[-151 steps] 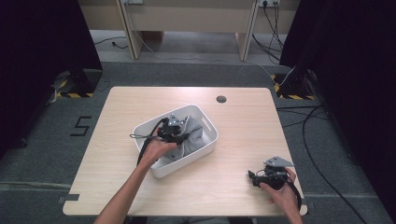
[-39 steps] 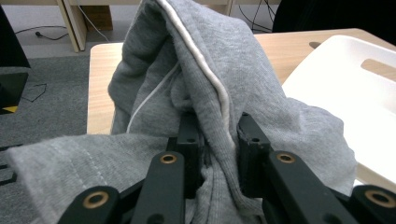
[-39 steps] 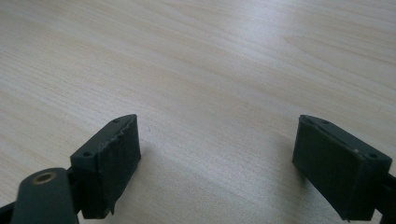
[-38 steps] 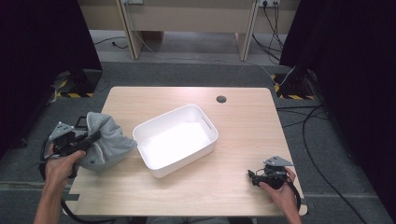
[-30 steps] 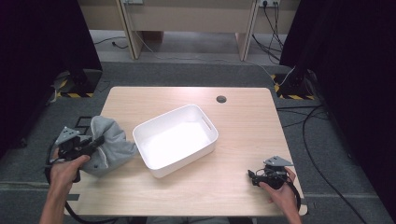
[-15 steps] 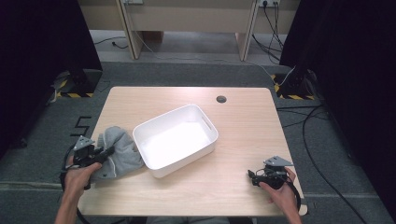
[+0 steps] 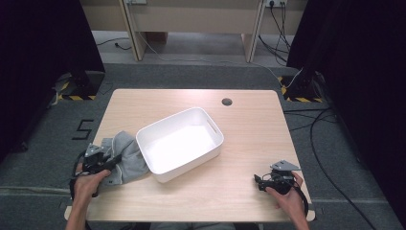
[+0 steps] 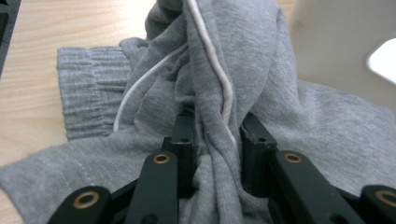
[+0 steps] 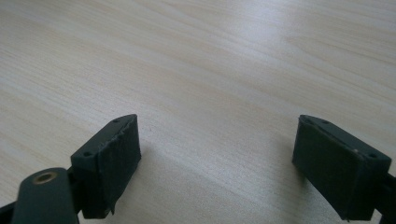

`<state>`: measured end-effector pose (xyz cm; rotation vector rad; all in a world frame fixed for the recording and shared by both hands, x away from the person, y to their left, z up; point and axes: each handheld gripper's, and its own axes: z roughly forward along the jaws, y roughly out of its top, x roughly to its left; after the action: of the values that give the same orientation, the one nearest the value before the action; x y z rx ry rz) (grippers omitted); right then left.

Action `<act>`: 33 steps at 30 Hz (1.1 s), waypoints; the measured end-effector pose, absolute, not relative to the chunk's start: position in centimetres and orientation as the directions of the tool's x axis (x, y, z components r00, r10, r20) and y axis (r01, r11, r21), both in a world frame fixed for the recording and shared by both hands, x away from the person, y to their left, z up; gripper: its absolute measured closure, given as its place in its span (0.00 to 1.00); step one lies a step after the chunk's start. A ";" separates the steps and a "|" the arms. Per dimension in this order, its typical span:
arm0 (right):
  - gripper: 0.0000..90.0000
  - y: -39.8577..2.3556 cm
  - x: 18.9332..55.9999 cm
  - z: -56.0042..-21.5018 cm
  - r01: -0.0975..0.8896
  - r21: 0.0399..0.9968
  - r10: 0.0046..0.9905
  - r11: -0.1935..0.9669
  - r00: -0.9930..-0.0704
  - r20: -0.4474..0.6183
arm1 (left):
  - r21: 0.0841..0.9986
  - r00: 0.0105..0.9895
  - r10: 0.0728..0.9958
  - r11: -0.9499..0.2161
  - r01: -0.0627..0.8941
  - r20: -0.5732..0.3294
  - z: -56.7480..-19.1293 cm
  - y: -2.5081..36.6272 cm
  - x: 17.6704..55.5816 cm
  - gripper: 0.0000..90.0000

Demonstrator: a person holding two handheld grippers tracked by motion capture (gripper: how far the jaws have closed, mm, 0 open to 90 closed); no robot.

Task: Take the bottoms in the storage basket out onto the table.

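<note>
A grey sweat garment [image 7: 128, 154] with a white drawstring lies crumpled on the table, against the left side of the white tub [image 7: 191, 170]. My left gripper [image 7: 112, 163] is low over its near edge. In the left gripper view a twisted fold of the garment [image 8: 224, 70] is bunched between the jaws of my left gripper [image 8: 217, 126], which press on it. Those jaws have just been opening a little, with the cloth still between them. My right gripper [image 7: 259, 182] rests open near the table's front right, and in the right gripper view it [image 9: 217, 128] has bare wood between its pads.
The white tub's wall [image 8: 336, 42] stands just right of the garment. A dark round grommet [image 7: 227, 101] sits near the table's far edge. The wooden table [image 7: 249, 134] is bare between tub and right hand. Cables and dark curtains surround the table.
The left hand has moved right and down from beyond the table's left edge, bringing the garment onto the table beside the tub. The right hand has kept still.
</note>
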<state>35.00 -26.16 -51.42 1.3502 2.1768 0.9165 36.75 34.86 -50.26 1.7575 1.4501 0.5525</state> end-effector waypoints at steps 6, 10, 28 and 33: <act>0.17 -26.1 35.0 -51.4 0.622 0.718 0.897 0.312 -0.442 -0.007 | 0.793 0.253 0.952 -0.017 0.610 -0.174 -50.7 35.1 36.5 0.75; 0.17 -26.2 35.0 -51.4 0.620 0.718 0.895 0.316 -0.446 -0.008 | 0.793 0.249 0.953 -0.016 0.610 -0.173 -50.7 35.0 36.5 0.73; 0.17 -26.1 35.1 -51.4 0.618 0.720 0.893 0.315 -0.450 -0.004 | 0.814 0.257 0.950 -0.004 0.581 -0.179 -48.8 34.9 35.6 0.33; 0.17 -26.1 35.1 -51.4 0.620 0.719 0.893 0.313 -0.450 -0.001 | 0.829 0.261 0.952 -0.012 0.559 -0.163 -47.2 34.9 35.0 0.26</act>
<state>35.13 -26.09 -51.42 1.3453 2.1850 0.9264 35.01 34.90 -47.23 1.6829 1.4065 0.5812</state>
